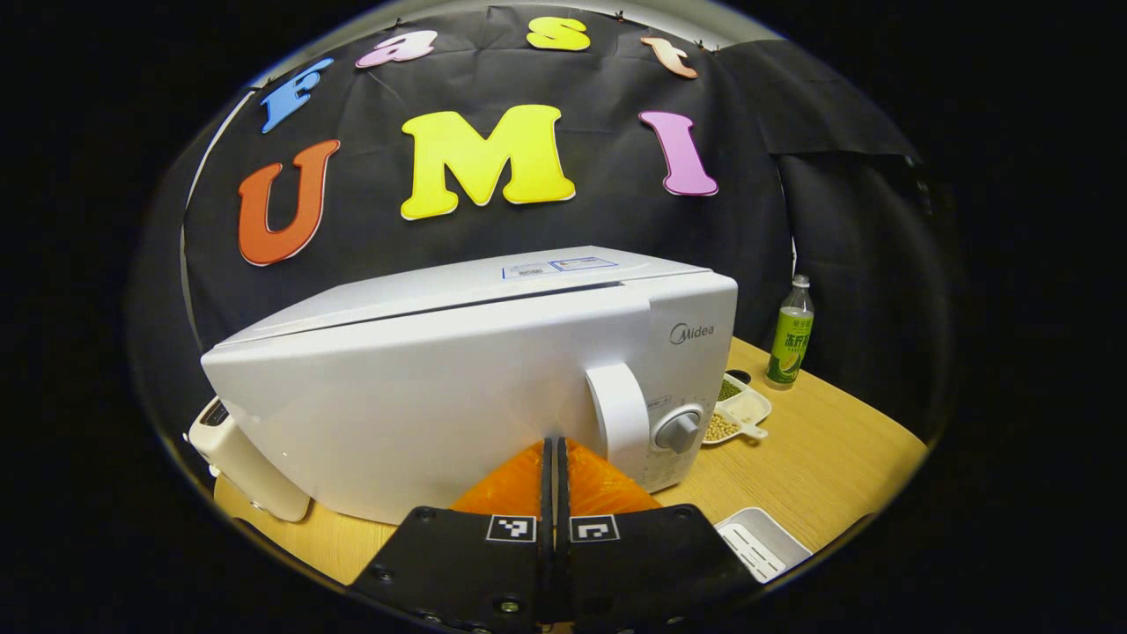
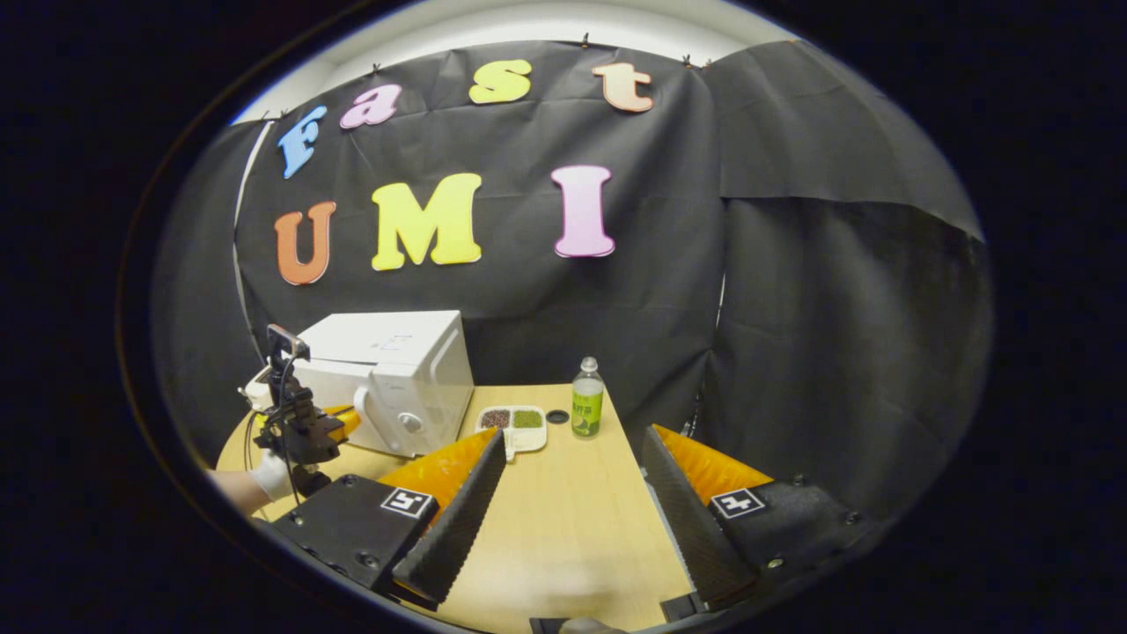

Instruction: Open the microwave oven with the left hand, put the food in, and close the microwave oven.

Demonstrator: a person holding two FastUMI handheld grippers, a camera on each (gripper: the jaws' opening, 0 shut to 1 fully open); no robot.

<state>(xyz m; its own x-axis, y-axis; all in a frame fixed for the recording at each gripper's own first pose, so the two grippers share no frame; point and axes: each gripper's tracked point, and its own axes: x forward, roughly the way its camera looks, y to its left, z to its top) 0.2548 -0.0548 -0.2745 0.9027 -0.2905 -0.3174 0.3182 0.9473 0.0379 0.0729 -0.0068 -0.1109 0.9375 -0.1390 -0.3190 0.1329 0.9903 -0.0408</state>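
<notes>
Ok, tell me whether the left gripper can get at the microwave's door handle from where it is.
Probably yes. The left gripper sits just in front of the microwave, the handle slightly to its right with nothing between. Its jaws are closed, so they would need opening first.

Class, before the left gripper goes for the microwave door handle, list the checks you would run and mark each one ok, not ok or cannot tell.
1. Microwave door shut, ready to be opened: ok.
2. Door handle in sight and unobstructed: ok, just ahead and right of the left gripper.
3. Left gripper open enough to take the handle: not ok, its fingers are closed together.
4. Right gripper holding the food: not ok, it is open and empty.
5. Food within reach: cannot tell; a tray of beans sits beside the microwave.
6. Bottle clear of the door's swing: cannot tell.
</notes>
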